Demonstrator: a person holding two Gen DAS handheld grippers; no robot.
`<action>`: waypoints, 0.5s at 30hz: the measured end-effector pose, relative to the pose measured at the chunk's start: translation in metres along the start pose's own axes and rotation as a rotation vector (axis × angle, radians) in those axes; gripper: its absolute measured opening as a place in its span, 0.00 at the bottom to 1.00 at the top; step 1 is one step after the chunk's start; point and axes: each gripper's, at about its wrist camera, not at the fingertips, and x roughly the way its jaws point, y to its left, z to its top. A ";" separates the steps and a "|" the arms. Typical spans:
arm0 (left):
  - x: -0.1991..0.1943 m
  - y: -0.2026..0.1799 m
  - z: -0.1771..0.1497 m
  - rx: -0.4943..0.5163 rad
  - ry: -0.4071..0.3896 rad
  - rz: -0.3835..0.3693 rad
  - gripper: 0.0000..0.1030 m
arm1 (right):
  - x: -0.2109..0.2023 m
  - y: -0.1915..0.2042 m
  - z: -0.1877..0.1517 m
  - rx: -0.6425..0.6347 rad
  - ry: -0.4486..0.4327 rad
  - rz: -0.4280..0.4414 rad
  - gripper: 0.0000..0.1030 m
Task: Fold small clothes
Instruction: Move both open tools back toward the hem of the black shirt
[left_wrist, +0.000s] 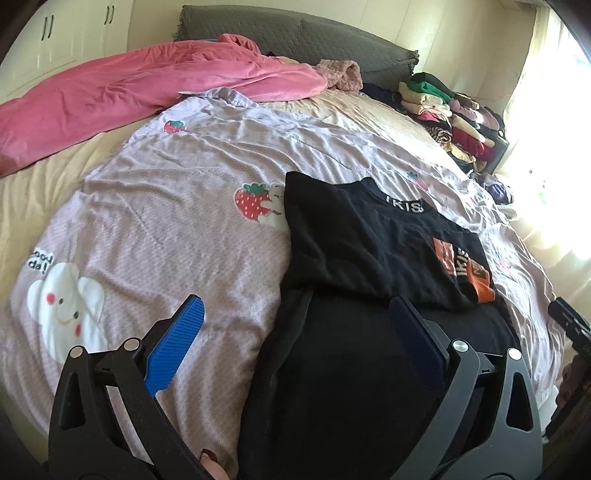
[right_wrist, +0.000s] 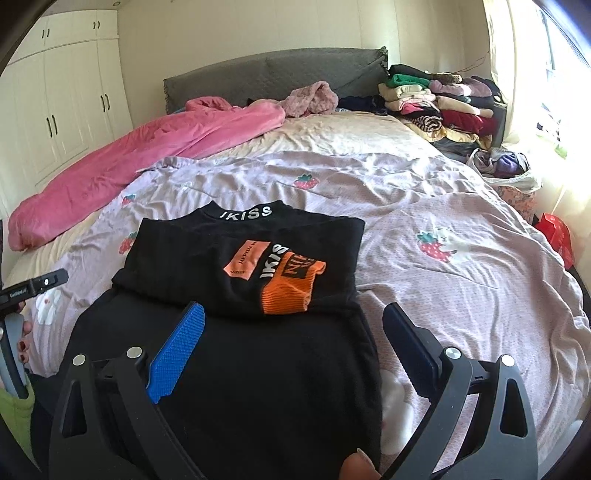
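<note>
The black shirt (right_wrist: 240, 280) lies flat on the bed (right_wrist: 461, 229), near the foot edge and a little toward the left side, on the lilac strawberry sheet (right_wrist: 443, 221). Its sleeves seem already folded in, so an orange cuff (right_wrist: 291, 284) rests on the chest, and the collar points to the headboard (right_wrist: 273, 77). The lower half reaches toward the foot edge, under both tools.

The left gripper (left_wrist: 295, 332) hovers over the left border of the shirt with its jaws wide apart, holding nothing. The right gripper (right_wrist: 291, 328) hovers over the right part of the lower half, its jaws also spread and empty.

I judge the cloth to be light, soft and limp, a little ribbed, so it will sag and slide if it is taken in the middle. It would be better to pinch the two hem corners near the foot edge, one in each gripper, and keep the hem stretched while it goes up to the collar.
</note>
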 end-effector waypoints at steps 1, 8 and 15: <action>-0.002 0.000 -0.002 0.002 0.003 -0.001 0.91 | -0.003 -0.001 -0.001 0.002 -0.003 -0.002 0.94; -0.012 0.010 -0.014 -0.021 0.038 -0.002 0.91 | -0.015 -0.007 -0.003 0.008 -0.015 -0.006 0.94; -0.018 0.034 -0.025 -0.098 0.084 0.015 0.91 | -0.025 -0.012 -0.011 0.011 -0.016 -0.007 0.94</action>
